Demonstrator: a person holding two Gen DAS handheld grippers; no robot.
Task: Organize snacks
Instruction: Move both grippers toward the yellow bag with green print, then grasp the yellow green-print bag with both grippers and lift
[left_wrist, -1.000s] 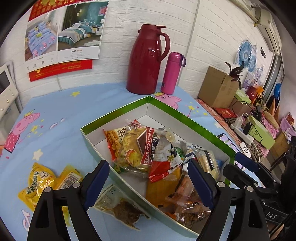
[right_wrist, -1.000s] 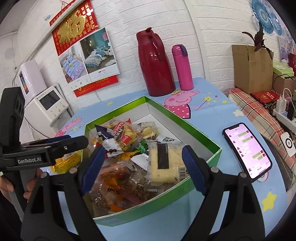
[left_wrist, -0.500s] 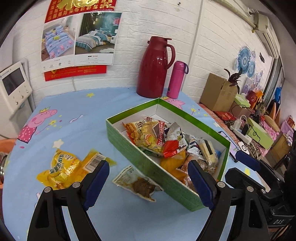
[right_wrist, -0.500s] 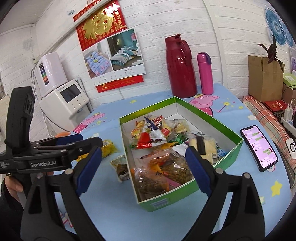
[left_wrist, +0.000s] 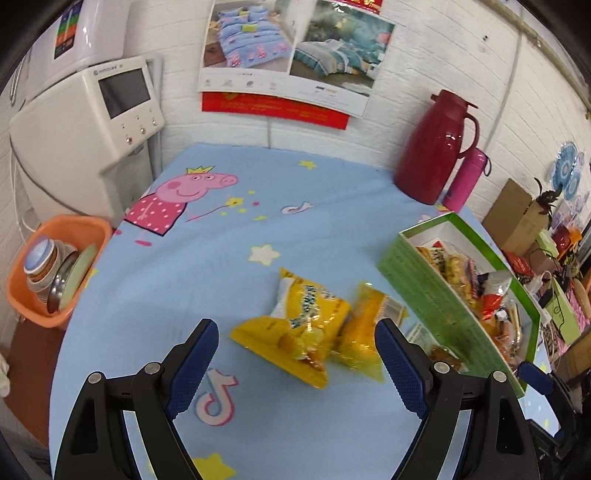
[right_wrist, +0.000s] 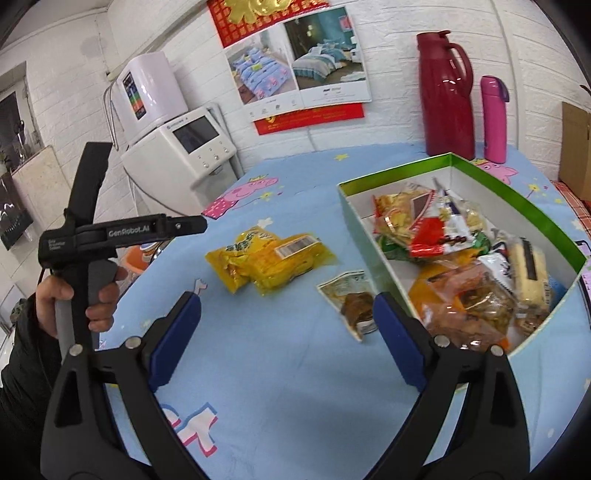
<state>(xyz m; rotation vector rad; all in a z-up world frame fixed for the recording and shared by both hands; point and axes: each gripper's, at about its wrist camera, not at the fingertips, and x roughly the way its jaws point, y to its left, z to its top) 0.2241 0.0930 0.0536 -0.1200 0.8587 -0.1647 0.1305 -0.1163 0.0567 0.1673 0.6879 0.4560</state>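
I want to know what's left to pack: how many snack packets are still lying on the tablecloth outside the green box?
3: two overlapping yellow packets left of the green box, and a clear packet with brown contents beside its near wall. Others may be hidden.

The brown snack packet (left_wrist: 441, 354) is largely hidden behind the left gripper's (left_wrist: 297, 363) right finger (left_wrist: 400, 373). Motion blur smears the green box (left_wrist: 436, 295) wall right of that gripper. In the right wrist view, the box's (right_wrist: 546, 334) far-right corner is cut off beyond the right gripper (right_wrist: 286, 341).
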